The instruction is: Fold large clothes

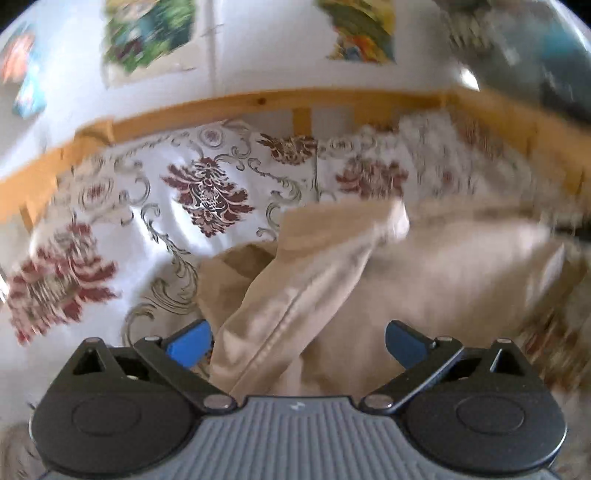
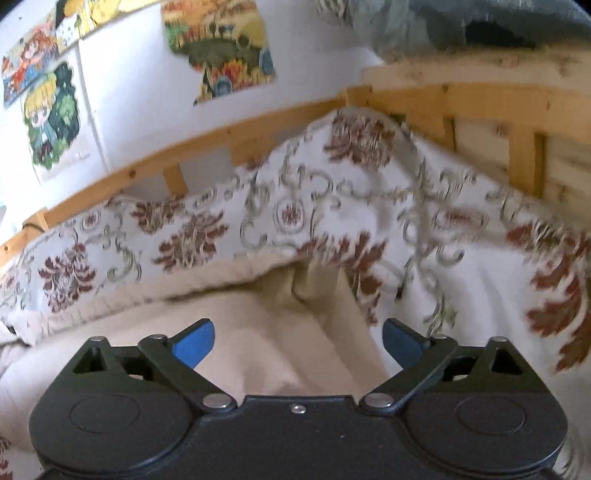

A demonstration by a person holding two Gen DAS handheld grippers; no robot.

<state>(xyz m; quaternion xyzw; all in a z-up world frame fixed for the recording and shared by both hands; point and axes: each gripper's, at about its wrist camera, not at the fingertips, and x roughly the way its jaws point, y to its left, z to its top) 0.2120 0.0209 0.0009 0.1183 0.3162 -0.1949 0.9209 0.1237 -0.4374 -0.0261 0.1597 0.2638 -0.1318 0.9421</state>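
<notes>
A beige garment (image 1: 406, 273) lies on the patterned bedspread (image 1: 155, 206), with one long sleeve (image 1: 295, 291) folded diagonally across it toward me. My left gripper (image 1: 297, 343) hovers just over that sleeve, its blue pads wide apart and pressing on nothing. In the right wrist view the same beige garment (image 2: 258, 332) spreads out below my right gripper (image 2: 297, 341), whose blue fingers (image 2: 194, 345) stand open above the cloth without gripping it. A fold of the garment runs up under the raised bedspread.
The white bedspread with red and grey ornaments (image 2: 424, 229) is bunched up against a wooden bed rail (image 2: 207, 147). Behind it stands a white wall with colourful posters (image 2: 221, 48). A dark blue-grey cloth (image 2: 461, 26) hangs over the rail at upper right.
</notes>
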